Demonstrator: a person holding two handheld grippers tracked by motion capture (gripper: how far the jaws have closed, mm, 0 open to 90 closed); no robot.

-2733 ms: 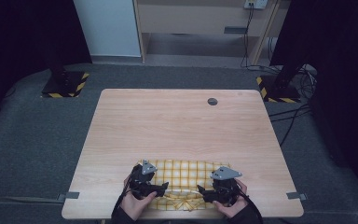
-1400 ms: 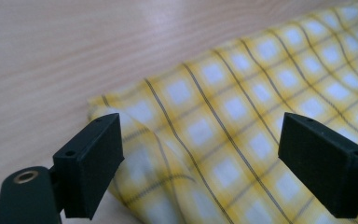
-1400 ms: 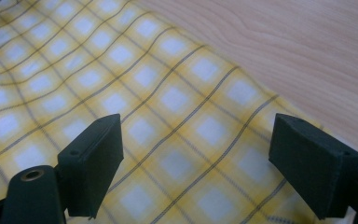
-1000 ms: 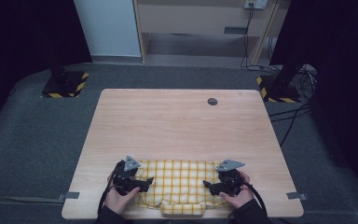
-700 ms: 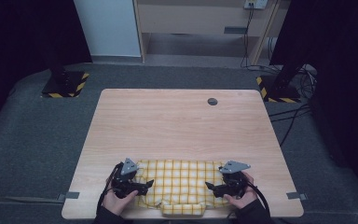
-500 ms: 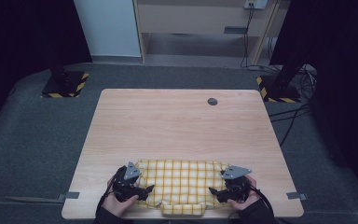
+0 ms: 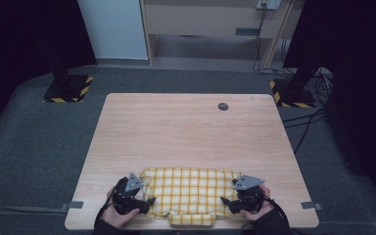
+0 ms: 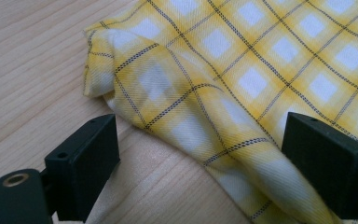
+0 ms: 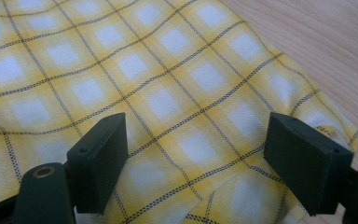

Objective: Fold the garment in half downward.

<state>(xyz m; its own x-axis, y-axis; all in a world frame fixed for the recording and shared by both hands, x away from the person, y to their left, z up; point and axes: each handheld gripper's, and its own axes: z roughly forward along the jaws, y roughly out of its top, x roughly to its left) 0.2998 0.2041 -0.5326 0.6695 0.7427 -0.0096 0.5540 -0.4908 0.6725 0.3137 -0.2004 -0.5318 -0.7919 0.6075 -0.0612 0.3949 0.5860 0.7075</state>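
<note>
The yellow checked cloth [image 7: 190,192] lies flat on the wooden table [image 7: 186,132], close to the near edge, with a folded strip along its near side at the table's edge. The left gripper [image 7: 146,201] rests at the cloth's left edge, held in the person's left hand [image 7: 120,215]. In the left gripper view its jaws stand wide apart, one over bare wood and the other over the cloth, with the rumpled cloth edge lying between them; neither pad presses on it. The right gripper [image 7: 225,201] sits at the cloth's right edge. In the right gripper view its jaws are likewise spread, over the fabric near a corner; they appear clear of it, though contact underneath cannot be confirmed. A small dark round disc [image 7: 223,106] is set into the table's far side.
</note>
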